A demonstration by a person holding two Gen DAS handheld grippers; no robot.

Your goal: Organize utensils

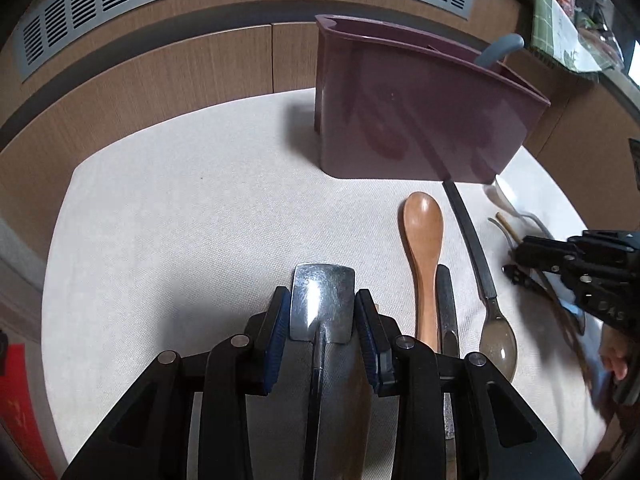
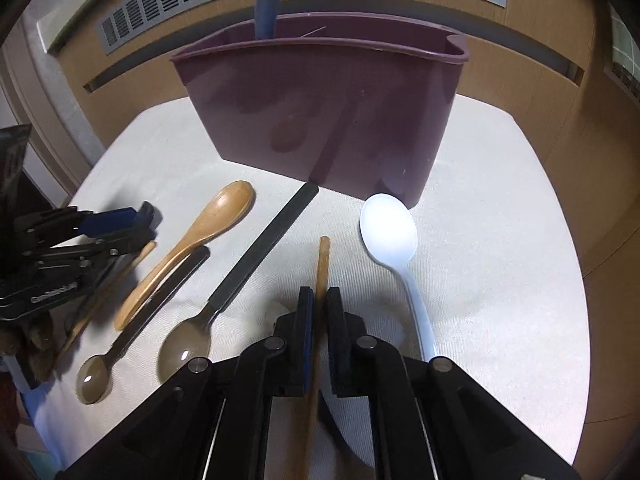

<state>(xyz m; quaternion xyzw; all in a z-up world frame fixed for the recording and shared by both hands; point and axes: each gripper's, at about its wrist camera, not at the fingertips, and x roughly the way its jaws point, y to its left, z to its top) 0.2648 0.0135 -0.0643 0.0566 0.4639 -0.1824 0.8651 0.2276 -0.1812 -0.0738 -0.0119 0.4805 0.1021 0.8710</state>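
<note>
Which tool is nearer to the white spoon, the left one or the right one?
Right. The right tool sits just beside the white spoon, shut on a wooden stick. The left tool is across the mat, beyond the wooden spoon.

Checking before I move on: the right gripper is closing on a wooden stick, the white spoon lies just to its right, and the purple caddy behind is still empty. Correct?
Not quite: the purple caddy is not empty. The right wrist view shows a blue handle standing in its back compartment. The right gripper around the wooden stick and the white spoon to its right are as you say.
</note>
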